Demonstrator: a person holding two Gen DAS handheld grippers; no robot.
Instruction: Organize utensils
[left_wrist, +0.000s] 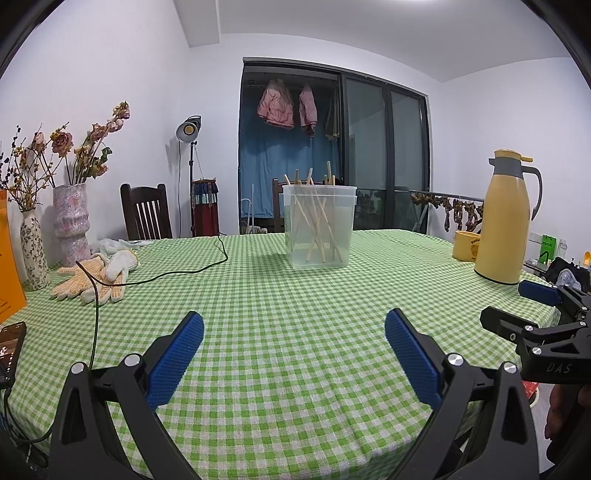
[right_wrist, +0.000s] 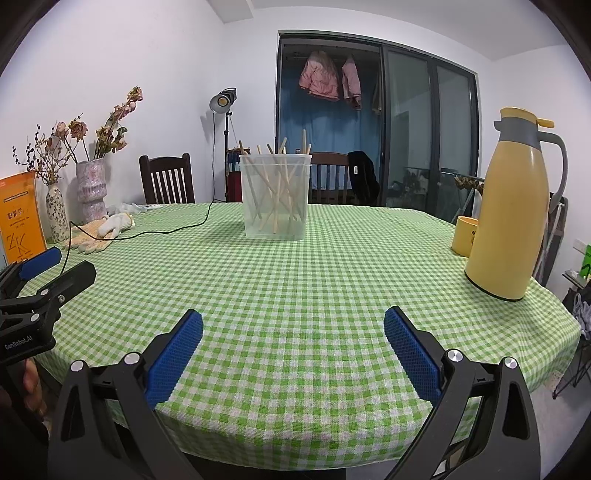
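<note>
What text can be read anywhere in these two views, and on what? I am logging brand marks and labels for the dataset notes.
"DAS" on the right gripper body, left wrist view.
"GenRobot.AI" on the left gripper body, right wrist view.
"ZK" on the orange book; its smaller print is too small to read.
Green sign: blurred.
Yellow cup print: unreadable.

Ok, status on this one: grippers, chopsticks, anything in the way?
Left gripper open, empty. Right gripper open, empty. Chopsticks standing in clear container. Path clear.
</note>
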